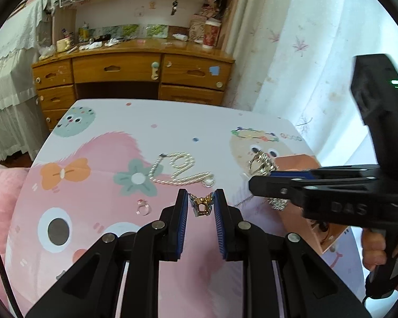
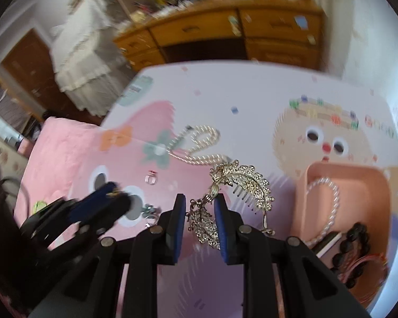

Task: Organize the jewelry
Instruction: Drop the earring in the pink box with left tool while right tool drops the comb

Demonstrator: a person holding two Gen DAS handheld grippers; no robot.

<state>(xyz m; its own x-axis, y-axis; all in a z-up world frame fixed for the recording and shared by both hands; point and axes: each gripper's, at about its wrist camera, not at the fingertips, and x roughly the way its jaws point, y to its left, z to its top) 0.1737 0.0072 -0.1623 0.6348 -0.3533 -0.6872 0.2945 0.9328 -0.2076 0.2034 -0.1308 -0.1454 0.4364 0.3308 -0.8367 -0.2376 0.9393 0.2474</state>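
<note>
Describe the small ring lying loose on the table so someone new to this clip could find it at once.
Start at the cartoon-print table and find the pearl necklace coiled beside the green flower print. The ring lies nearer the camera than that flower, alone on the pink area, left of the left gripper. It is a thin silvery band with a small pink-red top, far smaller than the necklace.
</note>
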